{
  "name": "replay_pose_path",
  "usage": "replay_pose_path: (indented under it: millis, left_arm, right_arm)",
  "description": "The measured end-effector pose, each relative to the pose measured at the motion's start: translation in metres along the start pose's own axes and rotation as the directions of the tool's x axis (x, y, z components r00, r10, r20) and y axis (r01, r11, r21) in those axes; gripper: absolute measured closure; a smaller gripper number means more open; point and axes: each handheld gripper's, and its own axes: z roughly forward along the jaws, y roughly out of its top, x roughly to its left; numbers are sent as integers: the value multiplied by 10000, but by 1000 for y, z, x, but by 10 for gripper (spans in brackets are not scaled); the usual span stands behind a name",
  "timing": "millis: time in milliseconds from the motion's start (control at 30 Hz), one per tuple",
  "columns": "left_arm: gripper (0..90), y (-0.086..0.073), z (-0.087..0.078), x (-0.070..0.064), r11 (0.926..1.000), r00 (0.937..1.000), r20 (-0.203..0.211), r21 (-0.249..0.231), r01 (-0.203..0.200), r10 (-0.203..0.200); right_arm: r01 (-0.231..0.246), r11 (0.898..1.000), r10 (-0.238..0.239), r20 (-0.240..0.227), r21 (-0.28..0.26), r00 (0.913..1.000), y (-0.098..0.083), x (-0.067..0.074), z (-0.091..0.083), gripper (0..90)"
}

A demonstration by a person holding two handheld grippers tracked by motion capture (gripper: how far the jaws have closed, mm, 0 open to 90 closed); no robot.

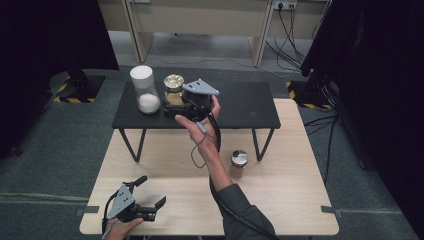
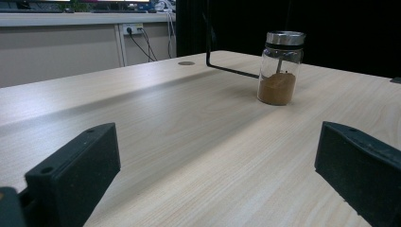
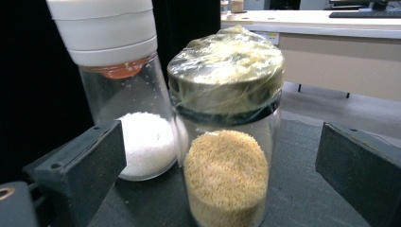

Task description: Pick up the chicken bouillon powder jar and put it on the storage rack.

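We have the right claw (image 3: 222, 189) standing wide around the jar of yellow grain (image 3: 226, 142) on the black raised surface (image 1: 240, 107), its pads clear of the glass on both sides. The jar is smooth glass, likely slippery and breakable, and the wrinkled film over its lid looks loose, so we would grip the body below the lid. Just beside it stands a white-capped jar (image 3: 125, 94) part full of white grains. Our left claw (image 1: 141, 197) rests open and empty, and a steel-lidded jar (image 2: 281, 66) of brown powder sits on the wooden surface (image 2: 179, 142).

High view overhead; right tool view close on yellow-grain jar (image 3: 226, 142), shared.
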Motion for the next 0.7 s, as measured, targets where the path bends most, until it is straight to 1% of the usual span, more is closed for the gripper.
replay_pose_path:
  millis: [267,500,700]
  left_arm:
    - [4,0,0,0,10000,10000,-3,0,27,-27]
    - [4,0,0,0,10000,10000,-1,8,14,-14]
    - [4,0,0,0,10000,10000,-7,4,31,-31]
  right_arm:
    - [-85,9998,80,-249,-199,9997,-3,-5,-11,27]
    - [-92,9992,74,-462,-384,9989,-3,-4,-22,27]
    - [-92,9988,59,-678,-487,9977,-9,-3,-30,27]
